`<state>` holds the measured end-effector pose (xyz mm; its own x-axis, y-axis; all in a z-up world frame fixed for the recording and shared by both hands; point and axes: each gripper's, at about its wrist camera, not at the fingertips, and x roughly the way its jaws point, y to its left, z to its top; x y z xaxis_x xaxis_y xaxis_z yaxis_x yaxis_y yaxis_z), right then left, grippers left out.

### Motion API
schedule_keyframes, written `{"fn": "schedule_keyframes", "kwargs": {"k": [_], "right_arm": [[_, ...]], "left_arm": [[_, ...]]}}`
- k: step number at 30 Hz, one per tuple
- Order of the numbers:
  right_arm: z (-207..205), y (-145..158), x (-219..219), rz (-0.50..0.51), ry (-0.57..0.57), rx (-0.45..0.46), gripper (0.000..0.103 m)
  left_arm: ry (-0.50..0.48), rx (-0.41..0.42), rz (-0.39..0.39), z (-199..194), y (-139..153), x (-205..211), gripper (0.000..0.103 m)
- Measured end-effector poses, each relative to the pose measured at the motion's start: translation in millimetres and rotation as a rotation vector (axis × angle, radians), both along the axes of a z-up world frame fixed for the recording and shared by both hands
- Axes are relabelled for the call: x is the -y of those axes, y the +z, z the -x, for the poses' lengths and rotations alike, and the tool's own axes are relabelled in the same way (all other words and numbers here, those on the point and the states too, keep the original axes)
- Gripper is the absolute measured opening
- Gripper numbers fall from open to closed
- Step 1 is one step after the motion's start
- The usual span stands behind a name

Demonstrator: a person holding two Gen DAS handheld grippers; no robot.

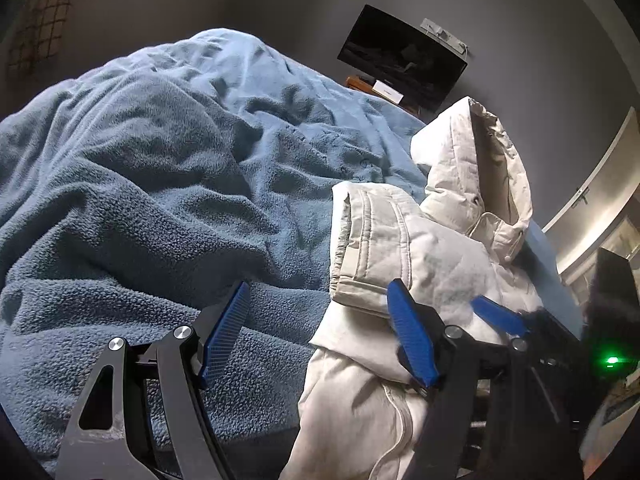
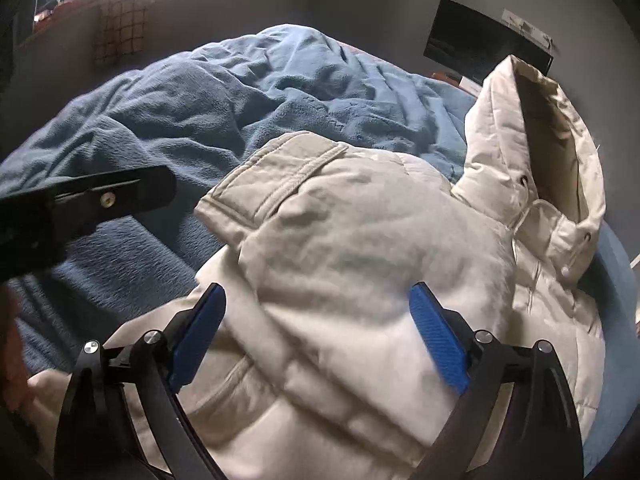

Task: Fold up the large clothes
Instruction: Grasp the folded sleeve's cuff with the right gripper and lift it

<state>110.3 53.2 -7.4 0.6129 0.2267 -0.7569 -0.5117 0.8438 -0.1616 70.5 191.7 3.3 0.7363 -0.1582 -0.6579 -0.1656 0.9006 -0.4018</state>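
Observation:
A cream padded hooded jacket (image 2: 360, 240) lies on a bed covered by a blue fleece blanket (image 1: 160, 160). Its sleeve with the cuff (image 2: 280, 176) is folded across the body, and the hood (image 2: 532, 136) stands up at the far right. My right gripper (image 2: 318, 328) is open, its blue pads either side of the jacket's body, just above it. My left gripper (image 1: 320, 320) is open at the jacket's (image 1: 400, 248) left edge, left pad over the blanket, right pad over the jacket. The right gripper's pad (image 1: 496, 316) shows beside it.
A dark TV screen (image 1: 400, 56) hangs on the grey wall beyond the bed, with a small shelf (image 1: 376, 88) below. A checked cushion (image 2: 120, 28) stands at the head of the bed. The left gripper's body (image 2: 80, 204) crosses the right view.

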Motion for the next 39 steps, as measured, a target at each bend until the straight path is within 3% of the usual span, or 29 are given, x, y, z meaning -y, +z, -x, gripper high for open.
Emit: {"fn": "schedule_keyframes", "kwargs": {"k": [1, 4, 6, 9, 18, 25, 30, 35, 39], "right_arm": [[-3.3, -3.2, -3.9, 0.015, 0.001, 0.009, 0.086], [-8.3, -8.3, -9.1, 0.054, 0.001, 0.038, 0.066], [-8.0, -7.0, -7.7, 0.039, -0.003, 0.045, 0.032], [-4.1, 1.7, -1.2, 0.014, -0.028, 0.074, 0.017], [-2.1, 46.1, 72.2, -0.184, -0.181, 0.094, 0.013], [0.8, 68.5, 142.3, -0.256, -0.303, 0.112, 0.013], [4.2, 68.0, 182.8, -0.278, -0.380, 0.113, 0.013], [7.5, 56.1, 219.6, -0.290, -0.457, 0.096, 0.014], [2.8, 35.3, 260.2, -0.326, -0.555, 0.031, 0.014]], "left_arm": [[0.003, -0.004, 0.008, -0.6, -1.7, -1.5, 0.068], [0.014, -0.008, 0.024, -2.1, -5.2, -4.8, 0.068], [0.012, -0.003, 0.022, -2.7, -5.2, -4.6, 0.068], [-0.002, 0.021, 0.004, -1.0, -1.9, 0.4, 0.068], [-0.086, 0.024, -0.090, -6.5, -2.0, 27.9, 0.068], [-0.291, 0.026, -0.204, -10.9, -7.7, 79.6, 0.068], [-0.350, -0.007, -0.266, -13.3, -17.9, 98.1, 0.068], [-0.356, -0.027, -0.279, -15.1, -22.9, 100.7, 0.068], [-0.363, -0.036, -0.295, -15.3, -25.2, 103.7, 0.068]]}}
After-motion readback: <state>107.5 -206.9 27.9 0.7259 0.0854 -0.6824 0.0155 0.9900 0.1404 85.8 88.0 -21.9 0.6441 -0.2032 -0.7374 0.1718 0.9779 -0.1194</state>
